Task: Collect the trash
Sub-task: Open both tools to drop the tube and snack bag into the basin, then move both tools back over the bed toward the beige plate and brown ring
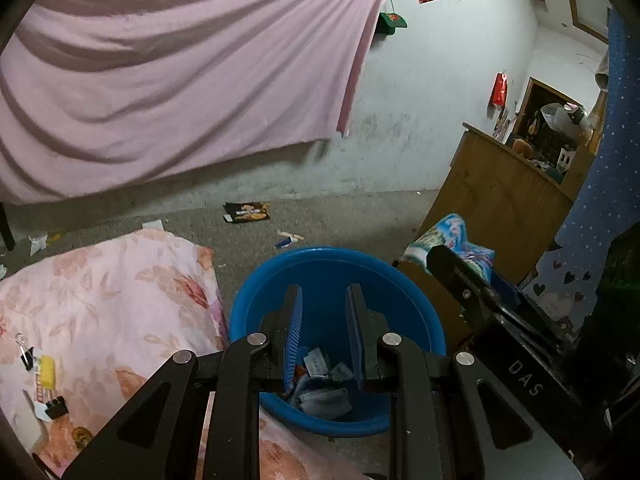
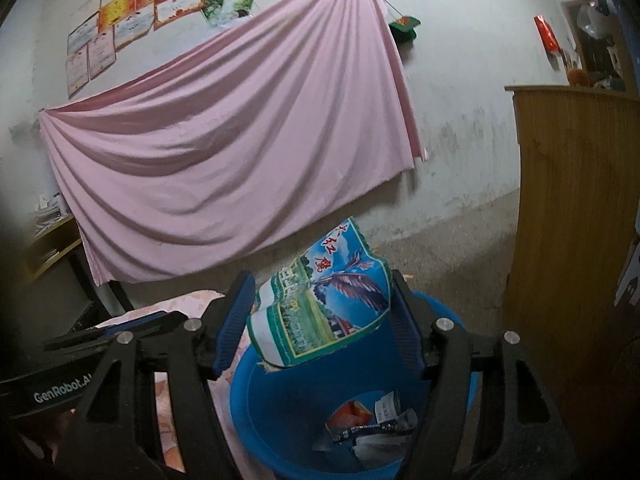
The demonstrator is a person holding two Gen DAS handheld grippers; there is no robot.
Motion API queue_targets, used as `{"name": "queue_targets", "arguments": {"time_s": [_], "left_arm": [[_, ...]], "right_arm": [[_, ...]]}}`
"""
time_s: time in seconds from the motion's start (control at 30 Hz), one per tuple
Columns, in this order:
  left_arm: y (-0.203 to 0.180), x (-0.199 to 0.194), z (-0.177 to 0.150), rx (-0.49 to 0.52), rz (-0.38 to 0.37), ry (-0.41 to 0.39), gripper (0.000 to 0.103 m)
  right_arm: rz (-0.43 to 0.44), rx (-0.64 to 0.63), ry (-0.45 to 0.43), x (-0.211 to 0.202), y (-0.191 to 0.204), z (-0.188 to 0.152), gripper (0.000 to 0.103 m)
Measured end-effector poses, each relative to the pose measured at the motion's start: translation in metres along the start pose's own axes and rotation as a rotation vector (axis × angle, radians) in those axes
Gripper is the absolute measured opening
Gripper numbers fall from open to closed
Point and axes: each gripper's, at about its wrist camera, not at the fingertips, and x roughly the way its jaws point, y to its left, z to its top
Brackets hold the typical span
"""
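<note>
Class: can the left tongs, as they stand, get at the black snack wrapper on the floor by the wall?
Probably yes. The left tongs are open and empty, and the black wrapper lies on bare floor beyond the blue basin, with nothing covering it.

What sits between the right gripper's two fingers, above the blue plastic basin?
A crumpled blue-and-green printed package sits between the right gripper's fingers, above the blue plastic basin, in the right wrist view.

Blue basin (image 1: 400, 300); pink floral quilt (image 1: 100, 292); plain pink sheet (image 2: 224, 152).
</note>
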Motion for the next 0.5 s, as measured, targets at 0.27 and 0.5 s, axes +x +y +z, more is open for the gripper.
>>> {"name": "queue_targets", "arguments": {"time_s": [0.27,0.5], "left_arm": [[0.004,-0.001,0.000,-0.010,0.044,0.001,0.019],[0.013,-0.019,-0.004,-0.014,0.089,-0.034,0.031]], "right_arm": [[-0.009,0.020,0.049,0.009,-0.005,-0.003,0.096],[-0.010,0.016,0.035,0.008,-0.002,-0.001,0.098]]}}
